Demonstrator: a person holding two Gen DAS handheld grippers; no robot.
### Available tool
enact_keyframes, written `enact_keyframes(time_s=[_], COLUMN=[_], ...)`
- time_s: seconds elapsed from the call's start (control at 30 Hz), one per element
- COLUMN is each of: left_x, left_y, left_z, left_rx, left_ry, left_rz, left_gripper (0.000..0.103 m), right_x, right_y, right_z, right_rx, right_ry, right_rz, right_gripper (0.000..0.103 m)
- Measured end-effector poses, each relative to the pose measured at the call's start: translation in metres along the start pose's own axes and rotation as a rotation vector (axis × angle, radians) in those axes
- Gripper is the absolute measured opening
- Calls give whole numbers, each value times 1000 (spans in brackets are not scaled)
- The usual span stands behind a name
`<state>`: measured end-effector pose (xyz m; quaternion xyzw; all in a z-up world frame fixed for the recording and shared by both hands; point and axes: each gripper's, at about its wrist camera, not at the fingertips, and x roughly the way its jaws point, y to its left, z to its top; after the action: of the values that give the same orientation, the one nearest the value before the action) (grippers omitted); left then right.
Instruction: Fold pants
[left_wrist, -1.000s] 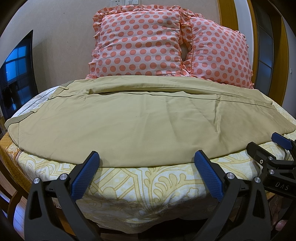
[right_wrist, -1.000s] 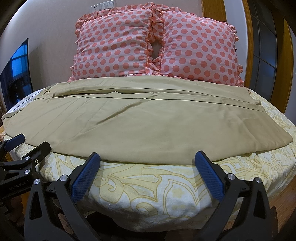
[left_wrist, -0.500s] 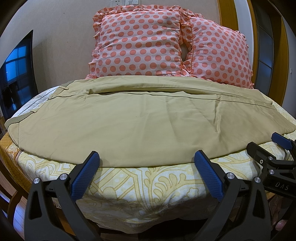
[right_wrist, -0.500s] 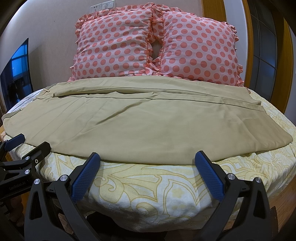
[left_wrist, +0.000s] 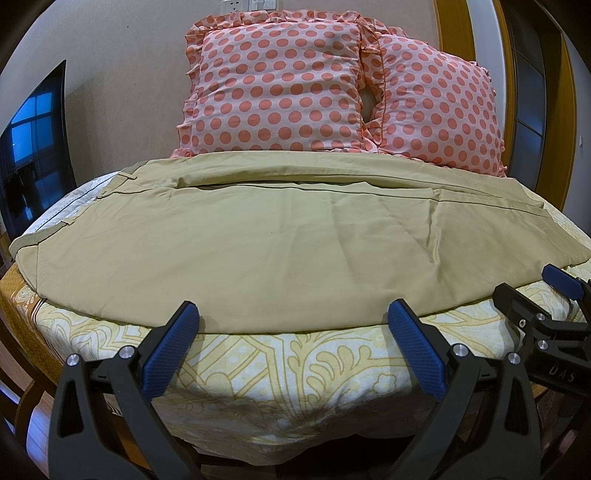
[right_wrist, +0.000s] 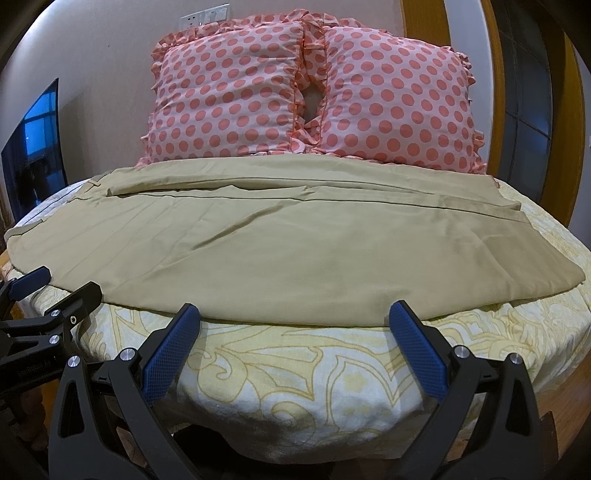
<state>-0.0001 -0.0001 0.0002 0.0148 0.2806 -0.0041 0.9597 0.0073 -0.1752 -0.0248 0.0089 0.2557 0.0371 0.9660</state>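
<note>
Khaki pants (left_wrist: 280, 254) lie flat across the bed (left_wrist: 295, 373), in front of the 2 pillows (left_wrist: 273, 88). My left gripper (left_wrist: 291, 343) and right gripper (right_wrist: 293, 341) gape empty just short of their near edge. Pinching 1 layer alone, or bedsheet too, could skew the fold.

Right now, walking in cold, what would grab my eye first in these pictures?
Probably the two pink polka-dot pillows propped against the wall at the head of the bed. Next, the khaki pants spread flat across the yellow patterned bedspread, waistband to the left. Nearest the cameras, the left claw and right claw hang open, short of the pants' near edge.
</note>
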Motion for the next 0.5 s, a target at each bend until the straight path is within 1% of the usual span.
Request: enact_keyframes(time_s=[0.07, 0.13, 0.17, 0.2, 0.27, 0.33, 0.37, 0.4, 0.43, 0.47, 0.5], left_x=[0, -3, -7, -12, -22, -25, -21, -18, -8, 1, 13], left_y=[0, 2, 4, 6, 11, 18, 19, 23, 27, 29, 32], left_z=[1, 6, 10, 16, 33, 58, 69, 80, 96, 106, 118], left_rx=[6, 10, 10, 8, 4, -10, -17, -25, -38, -49, -63], left_ry=[10, 35, 28, 7, -43, -98, -111, -122, -123, -116, -107], left_rz=[-2, -14, -18, -16, 0, 25, 31, 41, 63, 73, 77], left_gripper=[101, 101, 101, 101, 101, 101, 101, 101, 101, 101, 101], right_x=[-1, -1, -2, -6, -10, -6, 4, 13, 25, 45, 58], right_y=[0, -7, -12, -27, -54, -93, -120, -138, -157, -183, -199], right_z=[0, 11, 16, 28, 54, 92, 115, 129, 143, 162, 172], right_rx=[-6, -5, 10, 48, 101, 163, 206, 235, 262, 302, 327], right_ry=[-4, 45, 50, 34, -4, -33, -34, -31, -25, -7, 8], right_rz=[7, 55, 78, 101, 77, 34, 4, -22, -48, -78, -88], right_gripper=[102, 102, 102, 102, 102, 102, 102, 102, 102, 102, 102])
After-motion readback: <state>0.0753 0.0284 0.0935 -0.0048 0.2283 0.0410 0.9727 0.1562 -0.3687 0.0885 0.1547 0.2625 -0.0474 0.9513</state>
